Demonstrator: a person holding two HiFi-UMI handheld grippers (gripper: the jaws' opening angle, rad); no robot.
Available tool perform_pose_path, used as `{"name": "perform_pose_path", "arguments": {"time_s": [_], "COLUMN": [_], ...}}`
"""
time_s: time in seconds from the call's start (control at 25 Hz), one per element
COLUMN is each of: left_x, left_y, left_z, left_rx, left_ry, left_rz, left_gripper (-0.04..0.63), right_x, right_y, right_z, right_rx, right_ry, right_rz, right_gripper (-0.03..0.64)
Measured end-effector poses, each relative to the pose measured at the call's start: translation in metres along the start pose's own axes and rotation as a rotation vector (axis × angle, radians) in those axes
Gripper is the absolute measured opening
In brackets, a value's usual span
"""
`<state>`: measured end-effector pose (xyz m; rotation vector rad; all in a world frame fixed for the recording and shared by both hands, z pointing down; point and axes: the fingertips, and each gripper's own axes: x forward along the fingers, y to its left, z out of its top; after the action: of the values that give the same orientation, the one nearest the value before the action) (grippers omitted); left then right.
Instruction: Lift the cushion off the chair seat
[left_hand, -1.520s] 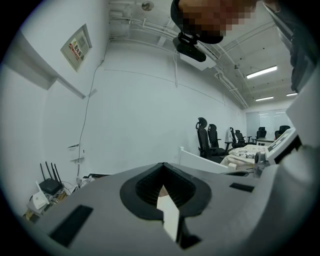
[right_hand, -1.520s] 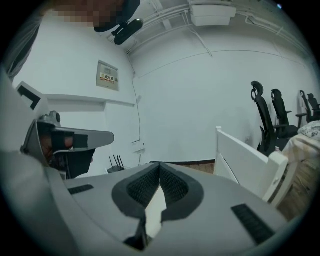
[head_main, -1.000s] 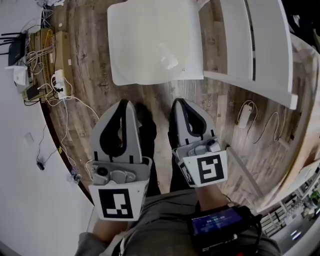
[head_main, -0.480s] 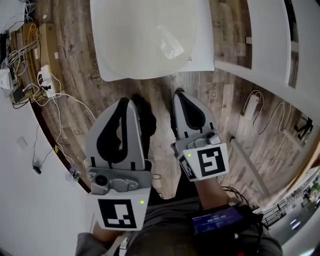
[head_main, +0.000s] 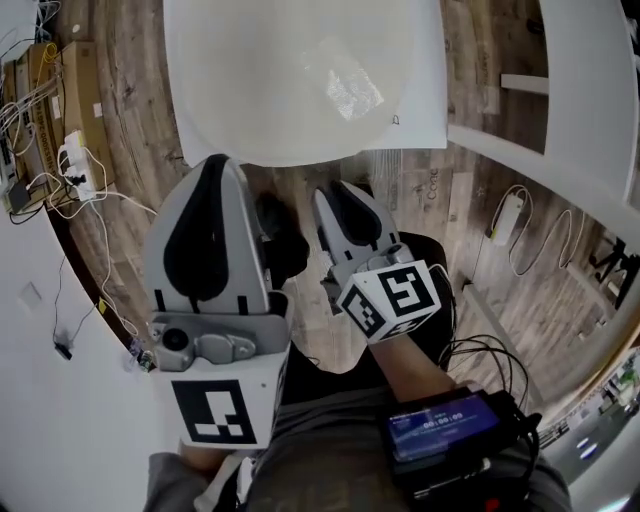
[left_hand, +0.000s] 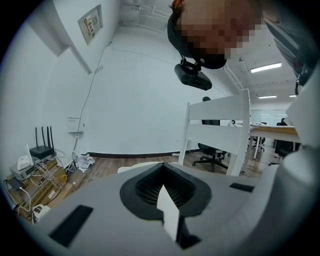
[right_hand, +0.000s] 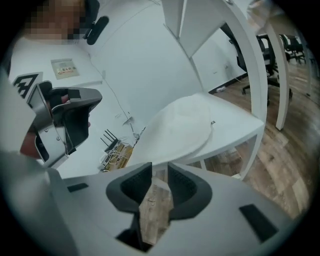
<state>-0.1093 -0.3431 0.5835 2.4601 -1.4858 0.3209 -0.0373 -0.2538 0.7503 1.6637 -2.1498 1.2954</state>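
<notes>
Step in hand: approach to the cushion (head_main: 300, 80). It lies flat on the white chair seat (head_main: 428, 105), ahead of both grippers, and neither one touches it.

Left gripper (head_main: 215, 162): my fingers are closed together with nothing between them. I judge they must open before they can take the cushion's edge.

Right gripper (head_main: 335, 192): my fingers have just been opening and stand at a narrow gap. Only wood floor (head_main: 320, 310) shows through it, and nothing is held.

Procedure, as I judge it:
1. Open both pairs wider than the cushion is thick.
2. Bring the right fingers to the near edge beside the small tag (head_main: 396, 121), one finger above the cushion and one between cushion and seat.
3. Take the near left edge likewise.
4. Close firmly on the cushion only, then raise both sides level.
</notes>
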Motion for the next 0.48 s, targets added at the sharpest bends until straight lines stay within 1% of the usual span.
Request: {"name": "perform_pose_path", "arguments": {"time_s": [0.04, 0.16, 0.2, 0.24, 0.32, 0.48], "left_x": [0.002, 0.008, 0.009, 0.01, 0.01, 0.011], "left_y": [0.001, 0.002, 0.002, 0.001, 0.001, 0.004], "left_z": [0.0, -0.002, -0.002, -0.003, -0.005, -0.008], "left_rx": [0.003, 0.018, 0.023, 0.026, 0.024, -0.004], "left_ry": [-0.011, -0.031, -0.032, -0.03, -0.026, -0.028], "left_rz": [0.005, 0.008, 0.006, 0.003, -0.002, -0.012], "left_gripper": [0.006, 0.006, 0.006, 0.006, 0.006, 0.006], "right_x": [0.004, 0.019, 0.024, 0.028, 0.032, 0.039], "right_y": [-0.003, -0.01, -0.01, -0.01, -0.01, -0.012], "right_z": [-0.004, -0.009, -0.009, -0.009, -0.004, 0.009], "right_rx": [0.041, 0.191, 0.235, 0.267, 0.309, 0.427], "right_ry": [0.006, 0.019, 0.02, 0.017, -0.007, -0.06], "right_rz": [0.005, 0.049, 0.07, 0.085, 0.097, 0.115], "right_gripper": [0.113, 0.197, 0.251, 0.29, 0.312, 0.321]}}
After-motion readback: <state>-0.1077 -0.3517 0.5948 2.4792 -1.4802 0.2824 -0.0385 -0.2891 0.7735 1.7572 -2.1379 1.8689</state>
